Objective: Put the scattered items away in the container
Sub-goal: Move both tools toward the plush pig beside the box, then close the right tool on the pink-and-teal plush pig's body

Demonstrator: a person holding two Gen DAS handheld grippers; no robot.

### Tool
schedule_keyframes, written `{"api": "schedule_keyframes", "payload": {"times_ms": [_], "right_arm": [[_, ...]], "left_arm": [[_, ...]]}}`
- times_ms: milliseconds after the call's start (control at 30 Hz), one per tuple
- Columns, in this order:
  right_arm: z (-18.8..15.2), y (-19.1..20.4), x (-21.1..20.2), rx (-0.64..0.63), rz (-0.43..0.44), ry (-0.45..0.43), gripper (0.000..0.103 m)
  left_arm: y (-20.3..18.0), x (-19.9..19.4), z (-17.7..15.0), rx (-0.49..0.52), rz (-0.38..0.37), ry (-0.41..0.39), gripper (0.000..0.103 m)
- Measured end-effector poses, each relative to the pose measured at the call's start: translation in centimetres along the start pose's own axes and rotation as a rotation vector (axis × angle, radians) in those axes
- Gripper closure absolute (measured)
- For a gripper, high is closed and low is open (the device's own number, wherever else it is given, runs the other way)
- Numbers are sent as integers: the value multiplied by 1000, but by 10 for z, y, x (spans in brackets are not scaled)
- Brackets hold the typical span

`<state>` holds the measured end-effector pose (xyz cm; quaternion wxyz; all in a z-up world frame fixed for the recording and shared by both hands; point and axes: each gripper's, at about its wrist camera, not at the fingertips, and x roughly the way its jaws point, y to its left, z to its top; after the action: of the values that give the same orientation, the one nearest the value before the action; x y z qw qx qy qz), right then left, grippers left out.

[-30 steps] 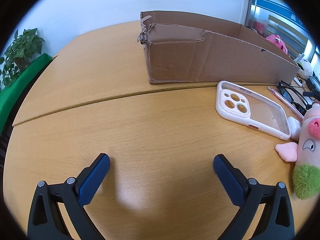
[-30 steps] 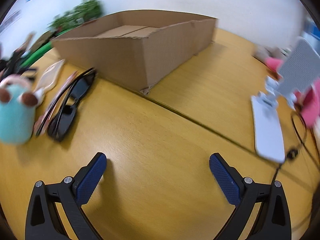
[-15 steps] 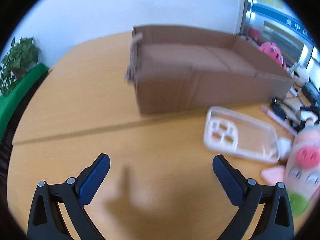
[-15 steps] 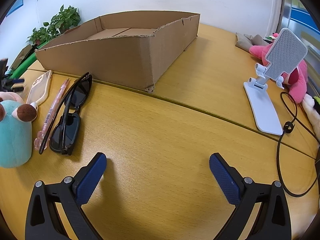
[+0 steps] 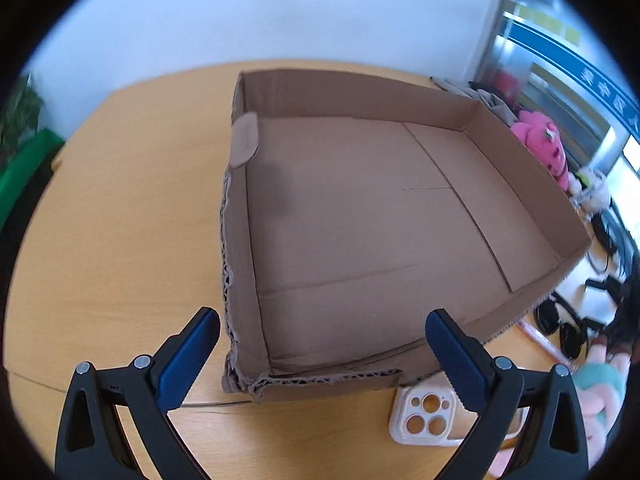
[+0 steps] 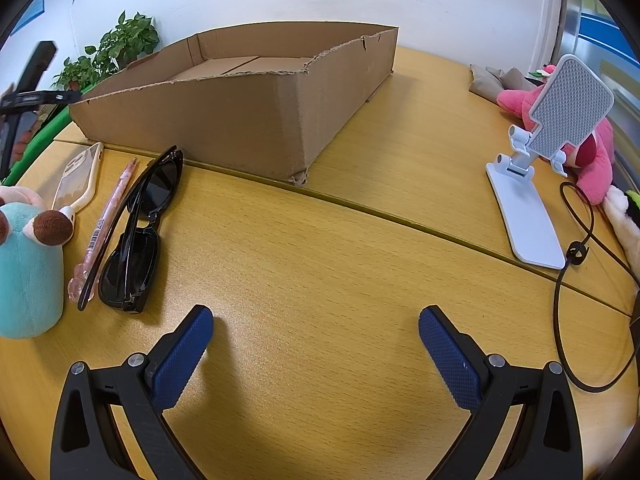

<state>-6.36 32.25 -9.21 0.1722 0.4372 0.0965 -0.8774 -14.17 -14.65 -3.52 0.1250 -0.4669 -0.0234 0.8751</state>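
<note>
A shallow cardboard box (image 5: pixel 360 208) stands on the wooden table, and nothing shows inside it. My left gripper (image 5: pixel 322 320) hangs open and holds nothing, above the box's near left corner. A white phone case (image 5: pixel 424 416) lies just in front of the box. To the right are black sunglasses (image 5: pixel 560 328) and a teal-and-pink plush (image 5: pixel 600 392). My right gripper (image 6: pixel 316 316) is open over bare table. Left of it lie the sunglasses (image 6: pixel 140 232), a pink pen (image 6: pixel 104 228), the phone case (image 6: pixel 80 176) and the plush (image 6: pixel 28 272). The box (image 6: pixel 248 112) stands beyond them.
A white phone stand (image 6: pixel 532 200) and a black cable (image 6: pixel 576 252) are at the right, with a pink plush (image 6: pixel 592 152) behind them. A potted plant (image 6: pixel 120 48) stands past the table's far left. Bare wood (image 6: pixel 320 240) lies between my right gripper and the box.
My left gripper has risen and moved forward, from low over the table to above the box's corner, looking down into it. My right gripper swung right, then held still.
</note>
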Motion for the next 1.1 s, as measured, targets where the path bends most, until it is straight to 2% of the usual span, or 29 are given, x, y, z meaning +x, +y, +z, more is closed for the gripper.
{"api": "schedule_keyframes", "payload": {"times_ms": [100,200,367,567,633,800,900,1033,1100], "right_arm": [[0,0,0,1,0,0,0],[0,0,0,1,0,0,0],[0,0,0,2,0,0,0],[-1,0,-1,6,-3,0,0],[0,0,-1,10,-7,0,0],[-4,4,-4,42,-32,1,0],[-9,10,-9,104,-74,1,0],[-14,28,-19,140,-60,-19,0],[-15,38,-33,157,-32,-66,0]], "left_arm": [[6,3,-5,-71,-4,23,2],[4,-1,-12,-97,-9,31,8],[-1,-8,-15,-105,10,31,9],[1,-11,-16,-118,-1,16,9],[0,-18,-15,-115,11,-15,9],[-16,-64,-20,-78,33,-176,9],[-37,-97,-35,-57,-8,-272,7],[-64,-117,-62,-38,-37,-321,5],[-74,-120,-76,-48,-47,-318,5]]}}
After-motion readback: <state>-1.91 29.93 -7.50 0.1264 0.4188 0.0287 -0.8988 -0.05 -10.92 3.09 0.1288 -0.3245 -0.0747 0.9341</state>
